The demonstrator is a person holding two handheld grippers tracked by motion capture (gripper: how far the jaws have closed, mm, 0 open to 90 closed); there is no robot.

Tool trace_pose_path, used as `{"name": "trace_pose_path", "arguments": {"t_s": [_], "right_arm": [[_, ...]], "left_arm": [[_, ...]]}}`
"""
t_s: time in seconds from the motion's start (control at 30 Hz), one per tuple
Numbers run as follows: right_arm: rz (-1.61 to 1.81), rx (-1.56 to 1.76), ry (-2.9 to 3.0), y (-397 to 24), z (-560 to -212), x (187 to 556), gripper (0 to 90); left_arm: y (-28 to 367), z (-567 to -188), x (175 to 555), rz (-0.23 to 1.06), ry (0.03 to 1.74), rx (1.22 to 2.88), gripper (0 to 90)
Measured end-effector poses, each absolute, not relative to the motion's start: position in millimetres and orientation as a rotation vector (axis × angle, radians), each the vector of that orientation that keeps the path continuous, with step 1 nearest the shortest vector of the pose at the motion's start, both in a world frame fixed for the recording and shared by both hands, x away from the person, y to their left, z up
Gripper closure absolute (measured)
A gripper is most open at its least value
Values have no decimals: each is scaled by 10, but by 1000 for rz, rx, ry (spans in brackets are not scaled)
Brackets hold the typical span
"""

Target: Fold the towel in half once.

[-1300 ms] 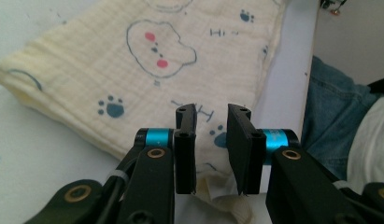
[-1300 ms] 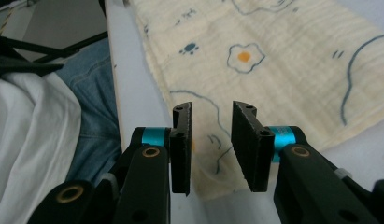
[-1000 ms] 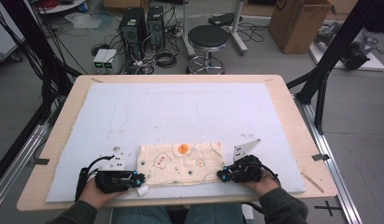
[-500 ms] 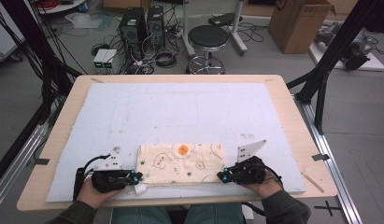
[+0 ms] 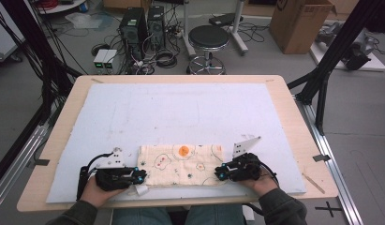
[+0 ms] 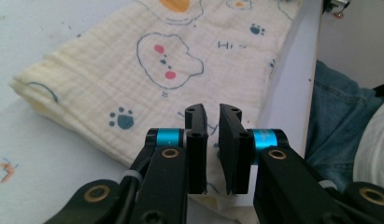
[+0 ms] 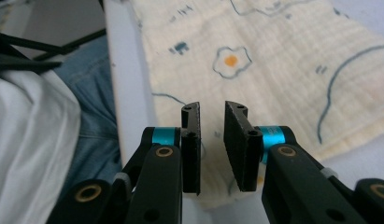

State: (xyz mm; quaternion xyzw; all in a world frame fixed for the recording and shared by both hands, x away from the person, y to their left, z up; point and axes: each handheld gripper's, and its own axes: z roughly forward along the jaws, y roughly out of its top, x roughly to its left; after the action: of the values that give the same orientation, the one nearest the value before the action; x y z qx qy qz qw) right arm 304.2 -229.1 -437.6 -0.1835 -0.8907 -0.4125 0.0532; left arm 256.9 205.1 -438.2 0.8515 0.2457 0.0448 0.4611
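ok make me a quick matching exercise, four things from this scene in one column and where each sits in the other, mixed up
Things:
1. cloth
2. stool
3. cardboard box
4. left gripper

Places:
A. floor, beyond the table's far right corner
B. at the cloth's near left corner
C. flat on the white mat, near edge
D. floor, beyond the middle of the table's far edge

Pairs: 1-C, 2-D, 3-A, 4-B

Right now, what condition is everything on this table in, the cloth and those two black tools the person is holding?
Cloth: folded into a flat strip, lying at the near edge of the pad.
Left tool: jaws a narrow gap apart, over the cloth's near left corner, gripping nothing.
Right tool: jaws apart, over the cloth's near right corner, gripping nothing.
White pad: flat on the table.
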Motion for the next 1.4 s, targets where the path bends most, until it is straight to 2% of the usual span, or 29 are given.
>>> {"name": "trace_pose_path", "arguments": {"t_s": [0.13, 0.4, 0.77, 0.93, 1.4], "right_arm": [[-1220, -550, -2752, -2316, -4408, 3009, 735], [-1247, -550, -2761, -2355, -4424, 2979, 718], [-1383, -592, -2685, -2339, -4334, 3026, 614], [-1408, -625, -2676, -2352, -4313, 3040, 573], [-1471, -683, -2670, -2357, -4264, 3086, 458]], "left_arm": [[2047, -4435, 2557, 112, 600, 2164, 793], [2075, -4451, 2555, 105, 594, 2157, 786], [2134, -4380, 2589, 104, 614, 2078, 726], [2169, -4349, 2607, 124, 635, 2054, 656], [2192, -4293, 2668, 153, 666, 2010, 596]]}}
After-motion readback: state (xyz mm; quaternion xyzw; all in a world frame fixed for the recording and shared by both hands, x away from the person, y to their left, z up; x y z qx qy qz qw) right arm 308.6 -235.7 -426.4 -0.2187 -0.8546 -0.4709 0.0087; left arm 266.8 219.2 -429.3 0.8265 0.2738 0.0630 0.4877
